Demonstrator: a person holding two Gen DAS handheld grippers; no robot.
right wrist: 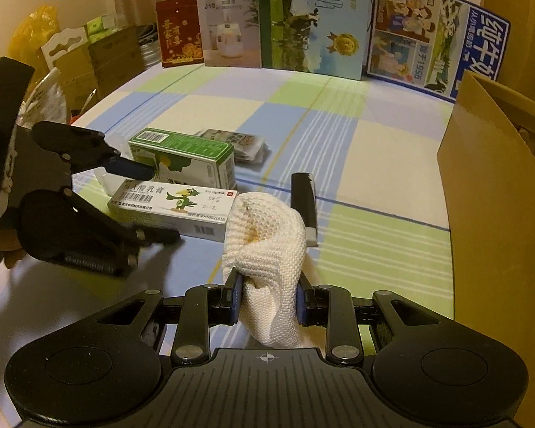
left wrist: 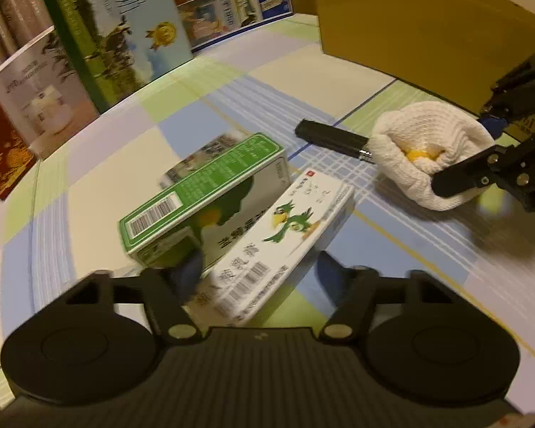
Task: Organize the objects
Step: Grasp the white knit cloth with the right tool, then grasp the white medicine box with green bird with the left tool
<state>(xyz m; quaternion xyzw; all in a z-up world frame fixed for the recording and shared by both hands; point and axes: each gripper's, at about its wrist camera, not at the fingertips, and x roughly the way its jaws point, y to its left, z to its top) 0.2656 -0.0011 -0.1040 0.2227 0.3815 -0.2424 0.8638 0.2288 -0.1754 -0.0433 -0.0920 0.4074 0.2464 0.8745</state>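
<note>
A checked cloth in blue, green and cream covers the worktop (right wrist: 374, 149), with a big brown cardboard box (right wrist: 499, 196) standing at its right edge and a row of milk cartons and gift boxes (right wrist: 310, 21) propped along the back. Near the middle lies a green box (right wrist: 185, 157) with a white box printed with a green bird (right wrist: 174, 207) leaning against its front; a small flat packet (right wrist: 239, 141) sits just behind them. The right tongs (right wrist: 267, 299) are clamped on a white knitted cloth bundle (right wrist: 267, 242), something yellow showing in its folds. A black pen-like tube (right wrist: 303, 199) lies just beyond the bundle. The left tongs (left wrist: 256, 267) are spread apart around the near end of the white box.
</note>
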